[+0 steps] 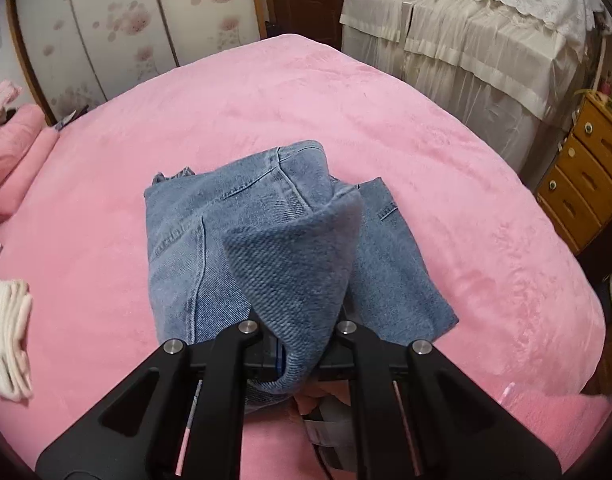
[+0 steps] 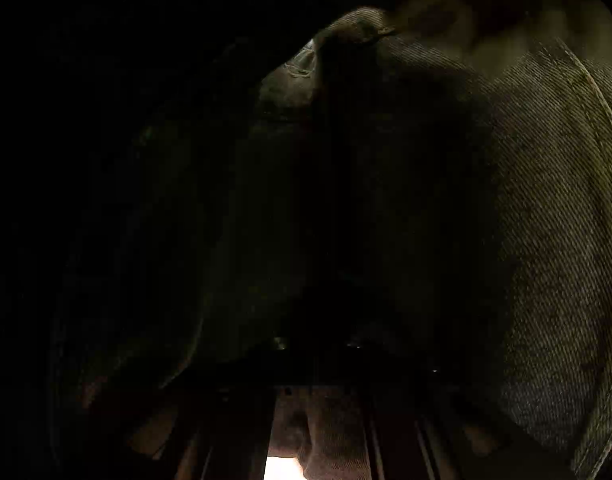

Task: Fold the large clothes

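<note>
A pair of faded blue denim jeans (image 1: 234, 236), partly folded, lies in the middle of a bed covered by a plush pink blanket (image 1: 445, 200). In the left wrist view the black left claw (image 1: 296, 344) sits at six o'clock, its fingers drawn together and clamped on a lifted flap of the jeans, which rises from the claw toward twelve o'clock and drapes back over the rest of the garment. The bulk of the jeans spreads from ten o'clock to three o'clock of the claw, resting flat on the blanket.

A stack of folded cream-white cloth (image 1: 8, 336) lies at the bed's edge at nine o'clock, well apart from the jeans. A honey-coloured wooden chest of drawers (image 1: 585, 184) stands beside the bed at two o'clock.

The right wrist view is almost wholly dark: denim twill (image 2: 545, 220) covers the lens from twelve to four o'clock. The right claw (image 2: 317, 364) is barely visible at six o'clock, shut tight, with jeans fabric lying over it; whether it grips the cloth cannot be told.
</note>
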{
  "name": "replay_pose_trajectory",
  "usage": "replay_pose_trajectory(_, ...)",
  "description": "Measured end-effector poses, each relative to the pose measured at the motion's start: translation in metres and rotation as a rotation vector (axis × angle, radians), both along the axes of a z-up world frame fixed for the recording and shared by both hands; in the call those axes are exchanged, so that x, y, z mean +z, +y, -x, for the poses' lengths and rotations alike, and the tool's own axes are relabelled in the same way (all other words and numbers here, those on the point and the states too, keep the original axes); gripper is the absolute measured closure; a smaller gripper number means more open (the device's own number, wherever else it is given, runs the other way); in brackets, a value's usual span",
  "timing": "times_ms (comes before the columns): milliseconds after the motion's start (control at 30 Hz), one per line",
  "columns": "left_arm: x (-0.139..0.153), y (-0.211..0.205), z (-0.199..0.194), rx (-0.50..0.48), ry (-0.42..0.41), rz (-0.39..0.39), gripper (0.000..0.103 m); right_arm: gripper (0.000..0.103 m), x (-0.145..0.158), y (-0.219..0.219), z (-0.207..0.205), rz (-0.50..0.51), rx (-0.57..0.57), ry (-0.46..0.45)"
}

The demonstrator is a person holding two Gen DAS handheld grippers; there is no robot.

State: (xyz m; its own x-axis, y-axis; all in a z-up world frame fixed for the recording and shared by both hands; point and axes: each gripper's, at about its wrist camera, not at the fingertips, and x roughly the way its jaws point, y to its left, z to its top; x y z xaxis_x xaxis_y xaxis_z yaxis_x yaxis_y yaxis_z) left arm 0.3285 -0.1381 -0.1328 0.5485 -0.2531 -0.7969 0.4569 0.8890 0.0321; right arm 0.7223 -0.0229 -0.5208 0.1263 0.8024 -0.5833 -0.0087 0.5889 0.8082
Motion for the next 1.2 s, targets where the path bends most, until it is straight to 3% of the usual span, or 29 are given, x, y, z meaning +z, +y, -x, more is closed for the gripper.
replay_pose_trajectory(100, 0.009, 0.005, 0.002, -0.004, -0.021, -0.014, 0.097, 0.103, 0.003, -0.002, -0.003, 0.013, 0.015, 0.026)
replay_pose_trajectory(200, 0.018, 0.005, 0.007, 0.032, -0.049, 0.028, 0.097, 0.102, 0.011, -0.021, -0.024, 0.014, 0.081, 0.119)
replay_pose_trajectory(300, 0.033, 0.004, 0.005, 0.057, -0.106, 0.054, 0.097, 0.102, 0.041, -0.061, -0.051, 0.077, 0.073, 0.054)
replay_pose_trajectory(367, 0.034, -0.004, 0.002, 0.063, -0.105, 0.079, 0.097, 0.1, 0.066, -0.105, -0.07, 0.084, -0.02, -0.011)
replay_pose_trajectory(433, 0.024, -0.016, 0.0, 0.049, -0.089, 0.087, 0.097, 0.092, 0.089, -0.157, -0.084, 0.084, -0.157, -0.062)
replay_pose_trajectory(500, 0.011, -0.031, 0.004, 0.029, -0.097, 0.082, 0.097, 0.091, 0.108, -0.206, -0.086, 0.201, -0.238, -0.075)
replay_pose_trajectory(567, -0.011, -0.047, 0.008, 0.023, -0.059, 0.105, 0.096, 0.083, 0.122, -0.243, -0.072, 0.284, -0.302, -0.107)
replay_pose_trajectory(633, -0.037, -0.063, 0.015, 0.037, 0.002, 0.119, 0.096, 0.072, 0.129, -0.275, -0.052, 0.28, -0.364, -0.12)
replay_pose_trajectory(700, -0.058, -0.079, 0.026, 0.024, 0.038, 0.095, 0.096, 0.071, 0.13, -0.302, -0.028, 0.258, -0.422, -0.096)
replay_pose_trajectory(800, -0.092, -0.11, 0.05, -0.1, 0.065, -0.056, 0.083, 0.071, 0.13, -0.304, 0.004, 0.252, -0.419, -0.071)
replay_pose_trajectory(867, -0.11, -0.12, 0.06, -0.194, 0.177, -0.066, 0.049, 0.071, 0.126, -0.298, 0.012, 0.25, -0.375, -0.057)
replay_pose_trajectory(933, -0.111, -0.124, 0.077, -0.262, 0.165, -0.093, 0.039, 0.07, 0.12, -0.288, 0.019, 0.265, -0.321, -0.03)
replay_pose_trajectory(1100, -0.098, -0.114, 0.111, -0.409, 0.119, -0.131, 0.037, 0.069, 0.095, -0.247, 0.048, 0.268, -0.257, 0.048)
replay_pose_trajectory(1200, -0.087, -0.092, 0.119, -0.415, 0.174, -0.101, 0.037, 0.066, 0.09, -0.231, 0.06, 0.276, -0.251, 0.059)
